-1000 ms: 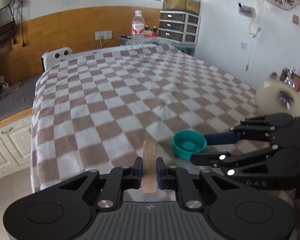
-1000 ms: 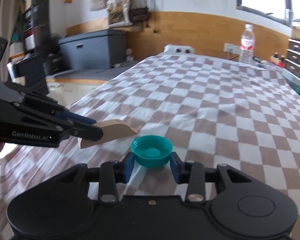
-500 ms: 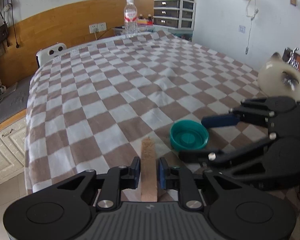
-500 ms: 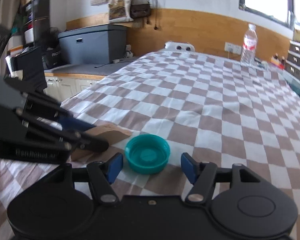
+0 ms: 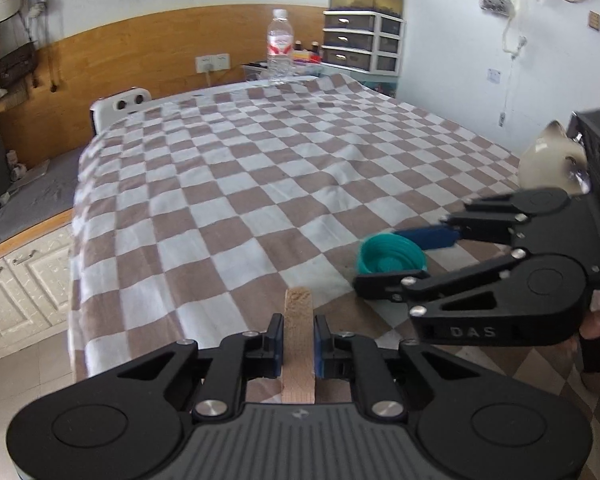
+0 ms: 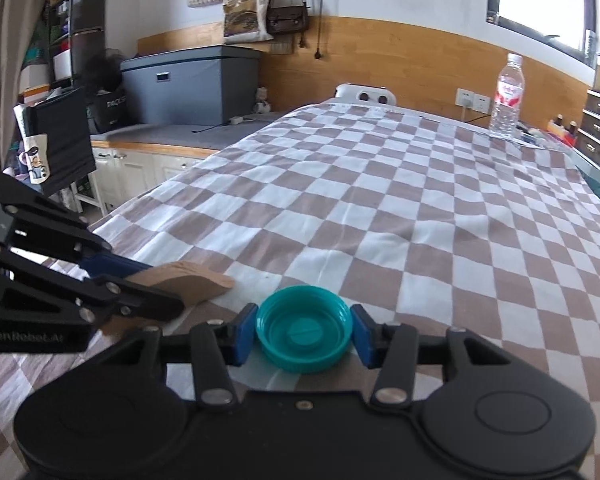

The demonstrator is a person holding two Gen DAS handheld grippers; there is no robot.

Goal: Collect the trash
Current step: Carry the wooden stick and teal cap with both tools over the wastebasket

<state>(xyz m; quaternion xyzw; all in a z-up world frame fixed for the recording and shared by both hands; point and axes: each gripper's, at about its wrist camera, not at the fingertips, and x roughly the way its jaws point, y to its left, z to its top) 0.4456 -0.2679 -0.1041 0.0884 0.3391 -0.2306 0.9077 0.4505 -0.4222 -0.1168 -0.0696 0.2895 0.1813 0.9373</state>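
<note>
Above a brown-and-white checked cloth (image 5: 260,184), the left claw (image 5: 297,344) is clamped on a thin piece of cardboard (image 5: 298,344) held edge-on. Just beside it, the right claw (image 6: 304,332) has just been closing around a teal bottle cap (image 6: 304,328), open side up; its pads appear to touch the rim.

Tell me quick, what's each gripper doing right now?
Left gripper: shut on the cardboard strip.
Right gripper: has just been closing, fingers against the teal cap.
</note>
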